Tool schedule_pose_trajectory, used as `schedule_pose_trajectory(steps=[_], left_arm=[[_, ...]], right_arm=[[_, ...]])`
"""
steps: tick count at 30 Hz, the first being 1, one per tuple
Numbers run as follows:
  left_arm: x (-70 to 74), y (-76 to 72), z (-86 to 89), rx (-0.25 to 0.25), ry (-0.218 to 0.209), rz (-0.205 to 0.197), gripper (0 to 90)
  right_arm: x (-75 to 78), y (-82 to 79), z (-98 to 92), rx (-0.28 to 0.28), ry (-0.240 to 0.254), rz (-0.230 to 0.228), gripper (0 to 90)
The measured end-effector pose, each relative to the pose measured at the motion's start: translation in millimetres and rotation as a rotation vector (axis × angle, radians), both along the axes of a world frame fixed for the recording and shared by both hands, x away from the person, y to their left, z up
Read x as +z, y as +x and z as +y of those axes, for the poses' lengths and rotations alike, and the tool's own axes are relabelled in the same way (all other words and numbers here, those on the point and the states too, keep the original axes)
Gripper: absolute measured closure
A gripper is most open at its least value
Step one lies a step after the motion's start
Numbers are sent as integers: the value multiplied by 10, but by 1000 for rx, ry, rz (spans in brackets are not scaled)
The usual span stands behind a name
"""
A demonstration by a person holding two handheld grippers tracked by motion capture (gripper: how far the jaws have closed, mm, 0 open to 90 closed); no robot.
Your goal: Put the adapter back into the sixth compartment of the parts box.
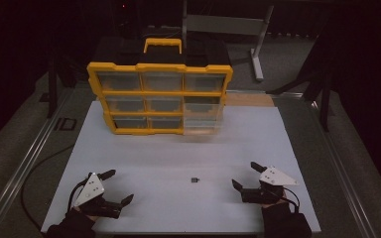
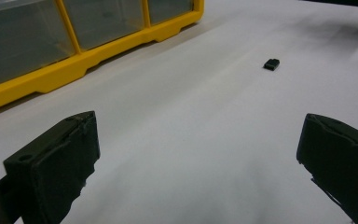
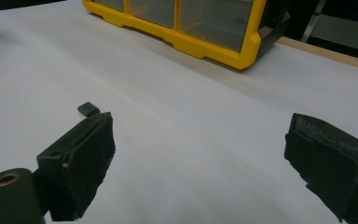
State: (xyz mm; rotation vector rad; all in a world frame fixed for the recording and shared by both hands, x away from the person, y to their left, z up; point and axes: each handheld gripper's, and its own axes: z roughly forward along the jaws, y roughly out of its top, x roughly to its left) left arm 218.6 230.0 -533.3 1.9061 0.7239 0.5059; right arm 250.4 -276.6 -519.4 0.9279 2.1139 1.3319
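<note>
Down at the near edge of the white board [image 1: 154, 148] we hold both tools released: our left gripper [image 1: 110, 188] sits at the near left with its jaws spread wide and nothing between them, and our right gripper [image 1: 245, 174] sits at the near right, jaws likewise parted and empty. Between the two, well apart from each, a small dark block [image 1: 194, 180] lies flat on the board; in the left gripper view it rests far and to the right, untouched. Beyond it, at the far side, stands a yellow organizer [image 1: 159, 94] with clear drawers and a handle on top
</note>
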Motion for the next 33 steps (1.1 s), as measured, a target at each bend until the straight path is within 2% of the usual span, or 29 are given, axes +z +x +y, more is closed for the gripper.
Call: schedule_pose_trajectory(steps=[5,13,17,28,31,33], left_arm=[[27,3,0,-13,4,3,4],[116,25,-28,-21,28,12,4],[230,72,-65,-44,34,24,4],[498,168,-81,-64,17,18,4],[552,203,-101,-90,16,45,4],[589,225,-133,-109,35,64,4]], right_arm=[[13,-14,-4,-6,10,1,82],[20,-22,17,-8,-7,-2,82],[31,-25,18,-5,-7,-7,82],[36,-24,13,1,2,-11,82],[37,-25,17,2,4,-12,82],[39,-25,19,4,8,-10,82]])
